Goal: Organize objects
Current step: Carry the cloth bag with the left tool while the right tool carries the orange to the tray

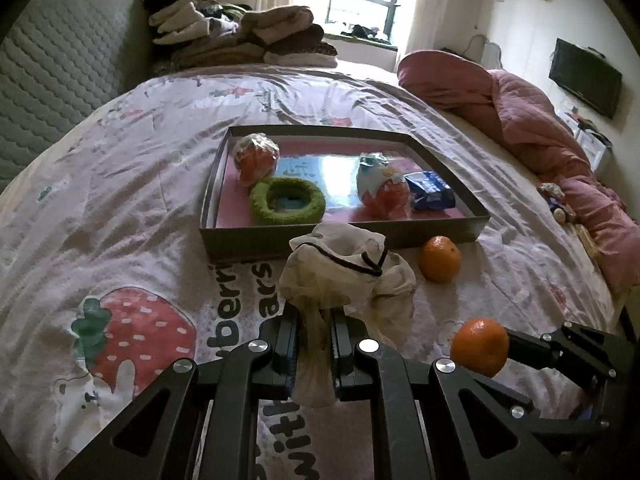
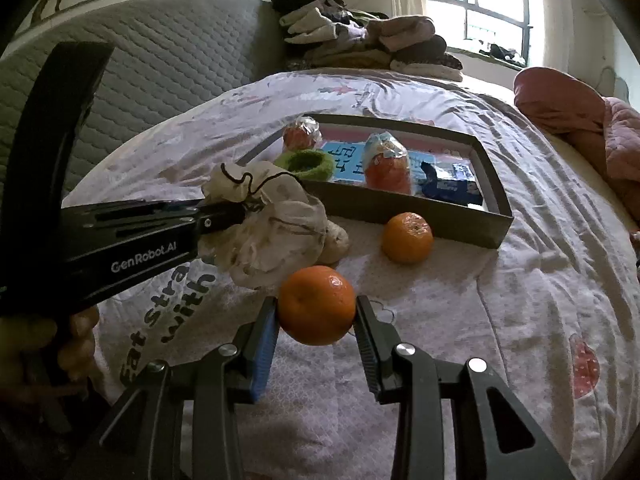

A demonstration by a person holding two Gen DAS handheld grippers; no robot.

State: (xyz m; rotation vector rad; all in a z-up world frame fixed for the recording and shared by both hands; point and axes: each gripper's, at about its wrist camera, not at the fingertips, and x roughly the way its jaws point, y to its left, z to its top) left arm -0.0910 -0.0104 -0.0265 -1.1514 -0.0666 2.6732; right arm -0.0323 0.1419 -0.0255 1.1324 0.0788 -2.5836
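Observation:
My left gripper [image 1: 315,322] is shut on a cream drawstring pouch [image 1: 344,268], held above the bedspread; the same pouch [image 2: 272,224] hangs at the left of the right wrist view. My right gripper [image 2: 316,316] is shut on an orange tangerine [image 2: 317,305], lifted off the bed; the held tangerine [image 1: 480,346] shows at the lower right of the left wrist view. A second tangerine [image 1: 439,258] [image 2: 407,237] lies on the bedspread just in front of a shallow grey box [image 1: 256,240] [image 2: 400,208].
Inside the box lie a green fuzzy ring [image 1: 287,200], two wrapped orange items [image 1: 256,158] [image 1: 383,190] and a blue packet [image 1: 430,191]. Folded clothes [image 1: 240,36] are stacked at the bed's far end, a pink quilt [image 1: 540,128] is bunched at the right.

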